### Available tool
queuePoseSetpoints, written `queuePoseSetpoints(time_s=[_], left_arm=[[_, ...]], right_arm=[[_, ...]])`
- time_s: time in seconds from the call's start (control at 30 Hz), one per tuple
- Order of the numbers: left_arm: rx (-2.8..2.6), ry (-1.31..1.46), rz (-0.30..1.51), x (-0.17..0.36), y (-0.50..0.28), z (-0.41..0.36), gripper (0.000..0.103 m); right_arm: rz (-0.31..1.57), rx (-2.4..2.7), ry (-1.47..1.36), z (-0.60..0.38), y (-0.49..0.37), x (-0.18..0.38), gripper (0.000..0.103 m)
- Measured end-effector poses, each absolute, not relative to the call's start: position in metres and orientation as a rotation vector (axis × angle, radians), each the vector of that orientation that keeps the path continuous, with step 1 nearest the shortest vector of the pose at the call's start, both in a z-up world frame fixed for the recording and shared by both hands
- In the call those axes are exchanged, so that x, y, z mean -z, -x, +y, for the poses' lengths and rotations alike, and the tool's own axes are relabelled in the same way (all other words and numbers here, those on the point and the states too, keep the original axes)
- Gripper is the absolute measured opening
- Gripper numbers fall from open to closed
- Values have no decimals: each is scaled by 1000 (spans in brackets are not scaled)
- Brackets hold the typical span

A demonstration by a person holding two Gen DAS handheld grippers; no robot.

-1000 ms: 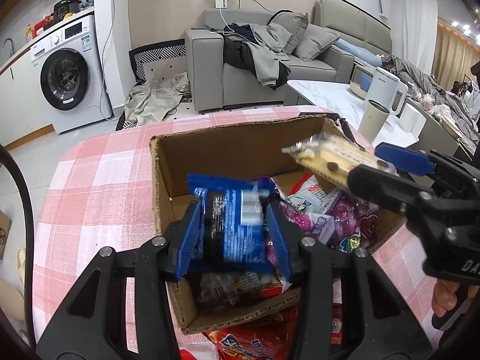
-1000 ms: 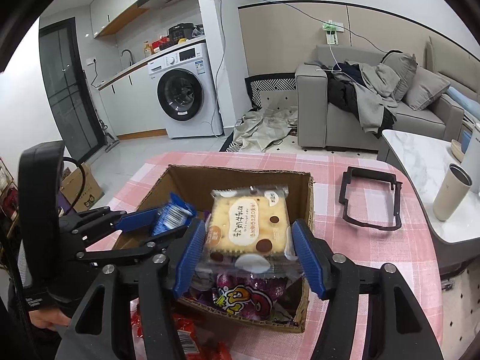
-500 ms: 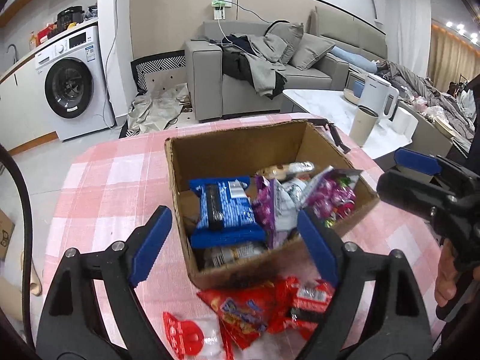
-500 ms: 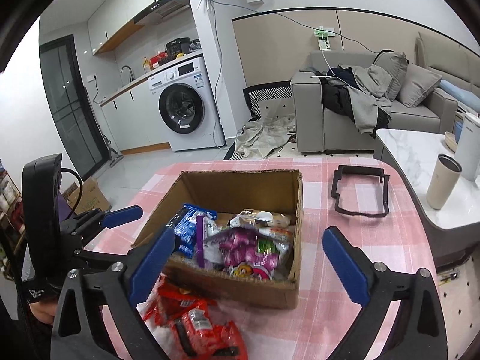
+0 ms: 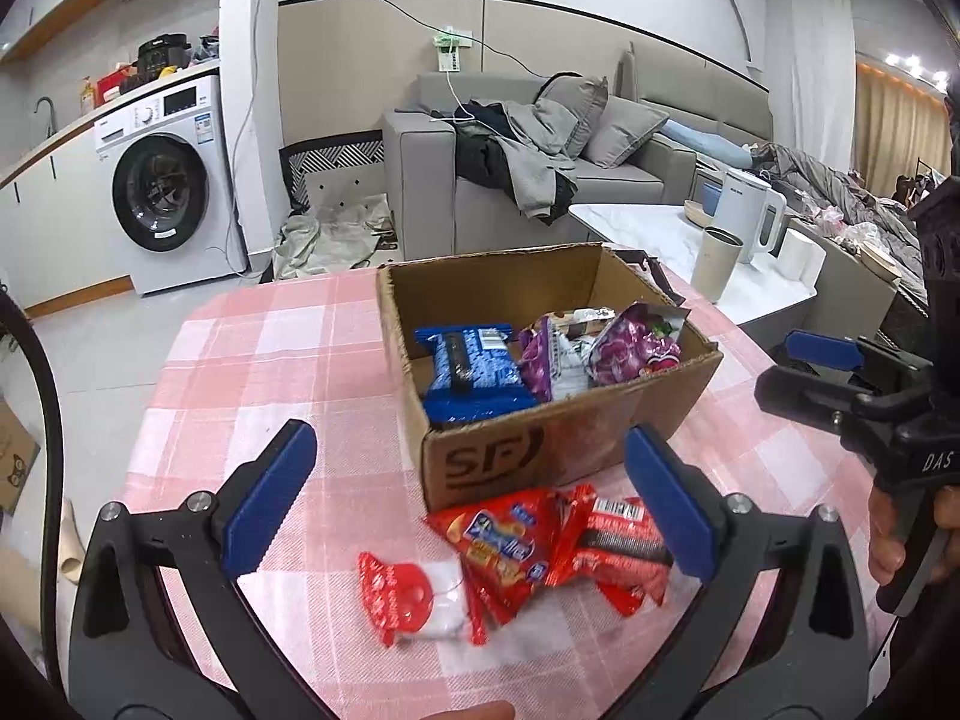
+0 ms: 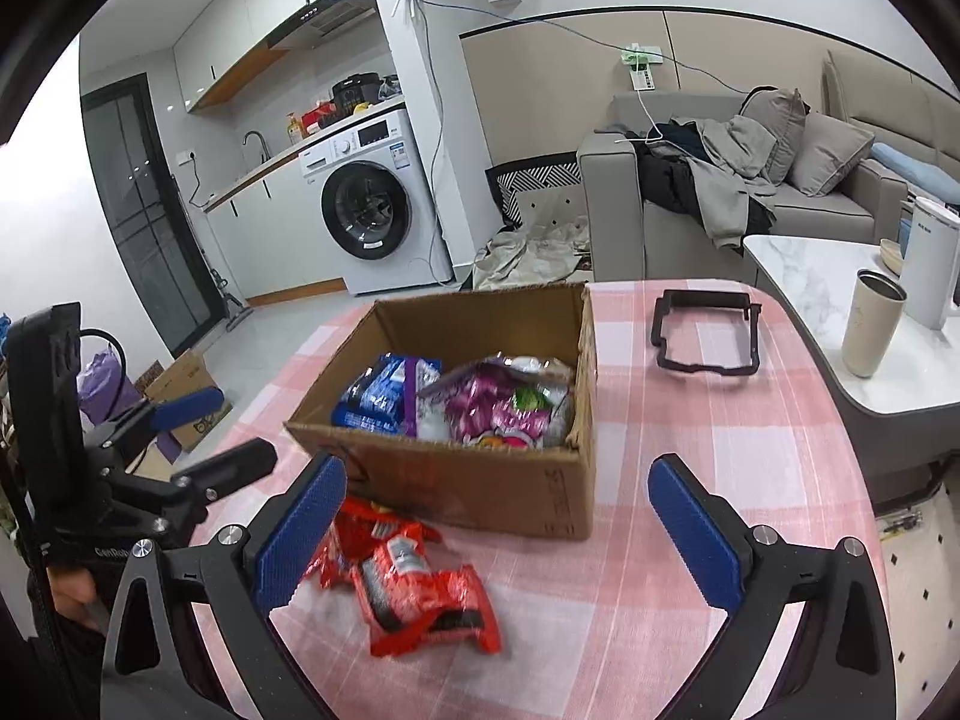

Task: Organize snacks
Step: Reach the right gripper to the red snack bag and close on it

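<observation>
A cardboard box [image 5: 540, 450] [image 6: 480, 492] stands on the pink checked table. It holds a blue packet [image 5: 471, 375] [image 6: 384, 390], purple packets [image 5: 630, 348] [image 6: 492, 402] and other snacks. Red snack packets [image 5: 540, 546] [image 6: 420, 588] and a red-and-white packet [image 5: 414, 594] lie on the table in front of the box. My left gripper [image 5: 471, 510] is open and empty above the red packets. My right gripper [image 6: 492, 540] is open and empty, in front of the box, over the red packets.
A black plastic frame [image 6: 705, 336] lies on the table behind the box to the right. A marble side table with a beige cup [image 6: 870, 324] and white kettle [image 6: 927, 264] stands right. Sofa and washing machine are behind.
Both grippers opened and dropped their packets, the blue one and the biscuit one, into the box. Both then pulled back toward me, bringing the red packets on the table into view.
</observation>
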State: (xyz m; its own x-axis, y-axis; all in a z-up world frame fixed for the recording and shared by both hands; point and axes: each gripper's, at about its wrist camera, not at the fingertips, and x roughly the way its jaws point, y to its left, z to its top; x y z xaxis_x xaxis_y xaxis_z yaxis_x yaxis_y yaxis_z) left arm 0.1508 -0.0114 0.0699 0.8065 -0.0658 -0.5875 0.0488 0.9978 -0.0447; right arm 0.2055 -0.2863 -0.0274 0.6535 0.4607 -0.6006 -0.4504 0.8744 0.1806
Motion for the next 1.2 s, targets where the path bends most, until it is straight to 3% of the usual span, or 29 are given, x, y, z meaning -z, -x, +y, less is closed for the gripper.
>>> queuePoseSetpoints(time_s=[0.43,1.2], left_arm=[[21,69,675,-40,-115,14,102],[-2,59,781,13,-135,19,102]], right_arm=[[730,-558,55,-271,-179,58,103],[807,-559,175,-246,-177,102,103]])
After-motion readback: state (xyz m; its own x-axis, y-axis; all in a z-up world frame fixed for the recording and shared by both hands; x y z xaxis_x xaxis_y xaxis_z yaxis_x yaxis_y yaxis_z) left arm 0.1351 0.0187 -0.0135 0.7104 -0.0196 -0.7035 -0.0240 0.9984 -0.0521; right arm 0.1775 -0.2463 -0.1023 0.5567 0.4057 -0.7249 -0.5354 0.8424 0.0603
